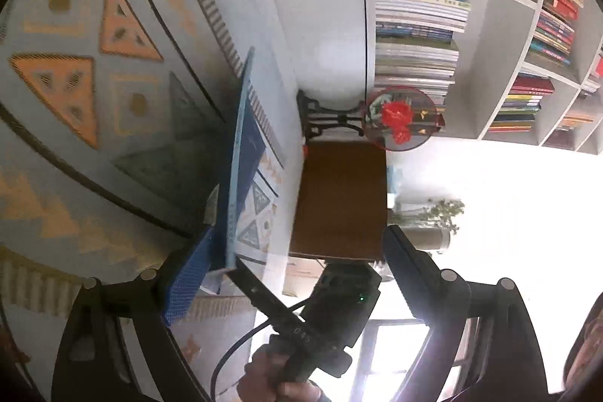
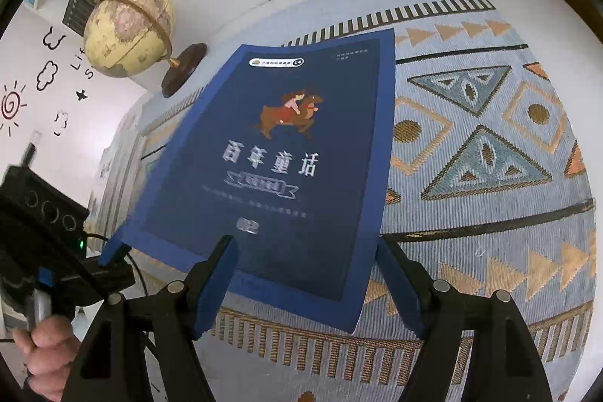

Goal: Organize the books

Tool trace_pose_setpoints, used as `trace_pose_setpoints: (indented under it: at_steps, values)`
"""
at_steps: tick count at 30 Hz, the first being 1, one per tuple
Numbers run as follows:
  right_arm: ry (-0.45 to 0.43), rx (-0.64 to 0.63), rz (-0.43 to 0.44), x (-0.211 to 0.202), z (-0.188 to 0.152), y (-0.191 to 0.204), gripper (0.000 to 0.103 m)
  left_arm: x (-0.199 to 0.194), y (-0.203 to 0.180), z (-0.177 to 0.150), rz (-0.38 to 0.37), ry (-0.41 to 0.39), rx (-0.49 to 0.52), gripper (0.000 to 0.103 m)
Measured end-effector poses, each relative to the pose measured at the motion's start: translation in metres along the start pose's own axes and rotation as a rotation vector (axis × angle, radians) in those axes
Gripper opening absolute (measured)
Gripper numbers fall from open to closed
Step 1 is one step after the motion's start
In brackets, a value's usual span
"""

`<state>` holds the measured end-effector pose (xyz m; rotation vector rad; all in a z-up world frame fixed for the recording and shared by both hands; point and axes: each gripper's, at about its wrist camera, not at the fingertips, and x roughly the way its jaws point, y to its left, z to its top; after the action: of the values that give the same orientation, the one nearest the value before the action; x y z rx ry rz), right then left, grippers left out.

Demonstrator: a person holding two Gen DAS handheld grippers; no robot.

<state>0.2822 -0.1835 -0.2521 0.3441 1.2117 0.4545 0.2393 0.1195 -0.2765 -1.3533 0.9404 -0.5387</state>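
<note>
Mid-handover of the blue book [image 2: 286, 153], lifted above the patterned rug [image 2: 490, 176]. Right hand-held gripper [image 2: 305, 274] spread apart around its lower edge; left hand-held gripper [image 1: 301, 251] wide, one pad against the book's corner. Next, probably: a firm clamp, then carriage toward the bookshelf [image 1: 490, 25].

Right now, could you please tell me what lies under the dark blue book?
The patterned rug shows around the dark blue book. Whatever lies directly beneath the cover is hidden.
</note>
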Motion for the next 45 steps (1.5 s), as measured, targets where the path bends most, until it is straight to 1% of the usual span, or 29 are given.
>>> trace_pose_setpoints:
  at_steps: [2,4,5,6,7,8,11,13,15,17,18,21,23,26,27,28,29,30,31,33,34,35,36,37,40,41,43,44,45]
  values:
    - [0.003,-0.001,0.0,0.0,0.0,0.0,0.075,0.012,0.004,0.0,0.091,0.012,0.029,0.087]
    - [0.004,0.006,0.003,0.0,0.001,0.0,0.075,0.03,0.009,0.001,0.186,0.038,0.086,0.087]
    - [0.006,0.018,0.014,0.0,0.001,-0.001,0.075,0.038,0.011,0.002,0.213,0.048,0.09,0.087]
    - [0.008,0.03,0.024,0.0,0.002,-0.002,0.075,0.045,0.012,0.002,0.225,0.053,0.092,0.086]
    - [0.012,0.041,0.032,0.0,0.003,-0.004,0.075,0.052,0.011,0.002,0.236,0.049,0.094,0.078]
    - [0.017,0.05,0.04,0.0,0.003,-0.006,0.075,0.058,0.011,0.002,0.25,0.043,0.084,0.073]
    - [0.048,0.118,0.084,-0.003,0.005,-0.016,0.075,0.064,0.01,0.003,0.231,0.051,0.047,0.07]
    - [0.062,0.18,0.119,-0.007,0.005,-0.026,0.075,0.065,0.011,0.002,0.206,0.08,0.019,0.068]
    - [0.066,0.233,0.142,-0.012,0.002,-0.036,0.075,0.063,0.012,0.002,0.142,0.12,-0.028,0.068]
    - [0.05,0.297,0.153,-0.022,-0.003,-0.048,0.075,0.065,0.012,0.003,0.078,0.154,-0.069,0.068]
    - [0.032,0.335,0.172,-0.028,-0.005,-0.056,0.075,0.067,0.011,0.003,0.041,0.169,-0.096,0.068]
    - [0.009,0.418,0.239,-0.039,-0.008,-0.073,0.075,0.073,0.008,0.003,-0.022,0.184,-0.15,0.068]
    - [0.006,0.462,0.294,-0.039,-0.008,-0.082,0.075,0.075,0.006,0.003,-0.051,0.195,-0.178,0.068]
    - [-0.016,0.512,0.37,-0.032,-0.004,-0.088,0.075,0.08,0.004,0.003,-0.025,0.213,-0.171,0.068]
    - [-0.021,0.515,0.376,-0.03,-0.003,-0.088,0.07,0.081,0.004,0.002,-0.008,0.217,-0.165,0.068]
    - [-0.029,0.513,0.372,-0.025,0.0,-0.085,0.058,0.079,0.004,0.002,0.012,0.217,-0.154,0.068]
    - [-0.03,0.507,0.365,-0.021,0.003,-0.083,0.055,0.078,0.002,0.003,0.049,0.214,-0.13,0.068]
    - [-0.031,0.498,0.343,-0.018,0.004,-0.079,0.047,0.078,0.002,0.003,0.074,0.214,-0.115,0.068]
    - [-0.034,0.482,0.32,-0.017,0.006,-0.077,0.038,0.077,0.0,0.004,0.119,0.211,-0.086,0.068]
    - [-0.04,0.431,0.29,-0.019,0.008,-0.069,0.03,0.073,-0.003,0.003,0.196,0.206,-0.02,0.068]
    - [-0.043,0.408,0.273,-0.019,0.008,-0.065,0.029,0.073,-0.007,0.002,0.269,0.202,0.038,0.068]
    - [-0.045,0.384,0.256,-0.021,0.008,-0.062,0.028,0.074,-0.013,0.0,0.371,0.196,0.12,0.068]
    - [-0.045,0.371,0.248,-0.02,0.008,-0.059,0.027,0.075,-0.015,-0.001,0.416,0.195,0.153,0.068]
    - [-0.047,0.349,0.234,-0.021,0.008,-0.055,0.027,0.078,-0.017,-0.003,0.494,0.195,0.202,0.068]
    - [-0.045,0.306,0.202,-0.02,0.01,-0.046,0.027,0.086,-0.018,-0.009,0.593,0.209,0.287,0.068]
    - [-0.047,0.287,0.185,-0.02,0.011,-0.042,0.027,0.09,-0.024,-0.013,0.633,0.21,0.346,0.068]
    - [-0.051,0.247,0.153,-0.02,0.013,-0.037,0.027,0.098,-0.032,-0.019,0.69,0.223,0.433,0.068]
    - [-0.053,0.229,0.137,-0.02,0.014,-0.034,0.027,0.103,-0.036,-0.025,0.737,0.225,0.503,0.068]
    - [-0.054,0.215,0.122,-0.019,0.015,-0.032,0.027,0.106,-0.038,-0.026,0.753,0.226,0.531,0.068]
